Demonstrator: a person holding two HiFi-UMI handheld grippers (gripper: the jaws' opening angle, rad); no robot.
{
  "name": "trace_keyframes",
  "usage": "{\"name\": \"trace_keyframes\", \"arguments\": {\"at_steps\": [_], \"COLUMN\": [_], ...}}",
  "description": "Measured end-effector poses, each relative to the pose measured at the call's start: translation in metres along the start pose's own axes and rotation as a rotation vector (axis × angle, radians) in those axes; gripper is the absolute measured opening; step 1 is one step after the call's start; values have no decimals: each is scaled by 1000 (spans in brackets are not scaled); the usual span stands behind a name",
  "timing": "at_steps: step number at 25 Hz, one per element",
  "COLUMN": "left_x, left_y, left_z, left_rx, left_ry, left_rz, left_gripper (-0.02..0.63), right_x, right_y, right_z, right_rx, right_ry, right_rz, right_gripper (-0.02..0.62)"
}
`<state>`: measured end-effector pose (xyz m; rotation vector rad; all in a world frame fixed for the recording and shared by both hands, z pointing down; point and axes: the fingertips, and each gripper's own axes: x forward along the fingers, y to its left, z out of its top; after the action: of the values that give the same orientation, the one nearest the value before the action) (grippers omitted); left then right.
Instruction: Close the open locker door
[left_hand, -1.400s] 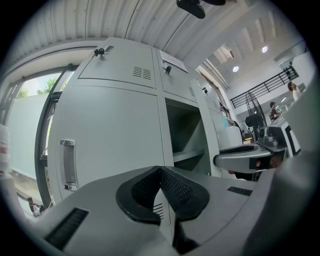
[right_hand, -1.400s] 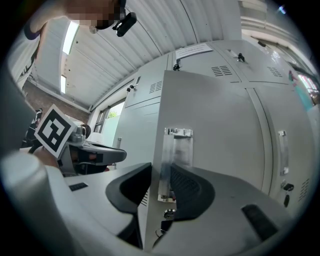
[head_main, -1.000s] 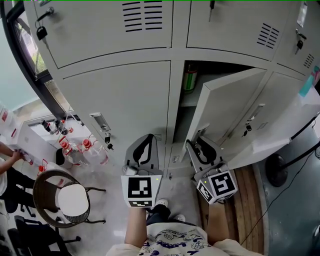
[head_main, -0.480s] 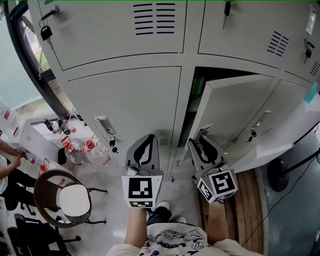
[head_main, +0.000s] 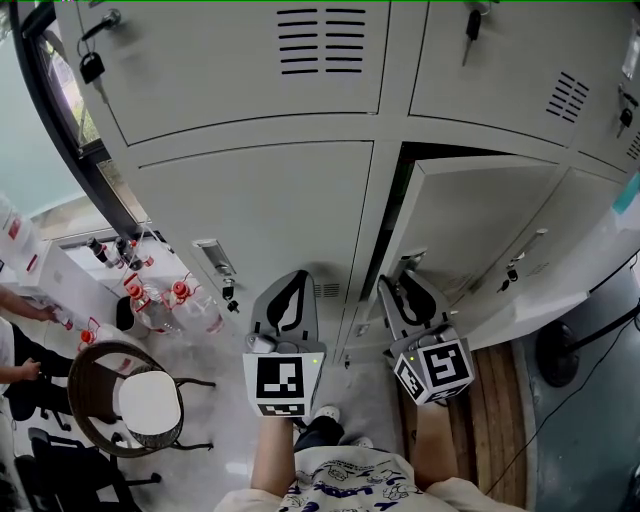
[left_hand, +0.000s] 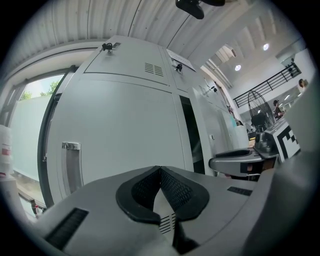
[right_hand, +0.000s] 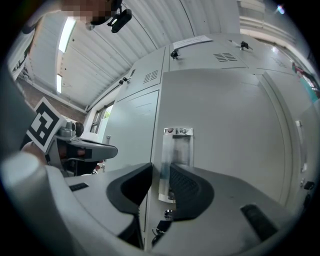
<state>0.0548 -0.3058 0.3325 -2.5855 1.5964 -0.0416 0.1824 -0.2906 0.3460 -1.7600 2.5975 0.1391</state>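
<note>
Grey lockers (head_main: 250, 210), left gripper (head_main: 293, 275) fingers pressed together, right gripper (head_main: 402, 280) fingers pinching the ajar locker door (head_main: 480, 215) edge, red-capped bottles (head_main: 175, 295) at 9 o'clock, stool (head_main: 148, 400) at 8, padlock (head_main: 84, 66) at 11

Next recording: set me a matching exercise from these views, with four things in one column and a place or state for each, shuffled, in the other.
Things:
1. left gripper
2. right gripper
3. locker door
4. padlock

Places or states:
A. hangs on the upper-left locker
B. ajar, with a dark gap along its left side
C. jaws together, nothing between them
D. jaws apart, with the door's edge between them, by the handle

Pairs: 1-C, 2-D, 3-B, 4-A
</note>
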Motion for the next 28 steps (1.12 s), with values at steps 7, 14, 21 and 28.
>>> {"name": "trace_keyframes", "arguments": {"at_steps": [7,14,21,28], "left_x": [5,9,10,13], "left_y": [4,7,10,11], "left_z": [-1,-2,-3,-3], "left_rx": [-3,-3,-7,2], "left_ry": [0,1,3,5], "left_rz": [2,4,14,16], "left_gripper": [3,3,3,3], "right_x": [9,16,22,27], "right_y": [-2,-5,-7,-9], "right_z": [0,-1,-2,-2], "right_rx": [1,6,11,23], "right_ry": [-1,-5,-7,-13], "right_rz": [-2,0,3,11], "right_gripper": [101,100,97,92]}}
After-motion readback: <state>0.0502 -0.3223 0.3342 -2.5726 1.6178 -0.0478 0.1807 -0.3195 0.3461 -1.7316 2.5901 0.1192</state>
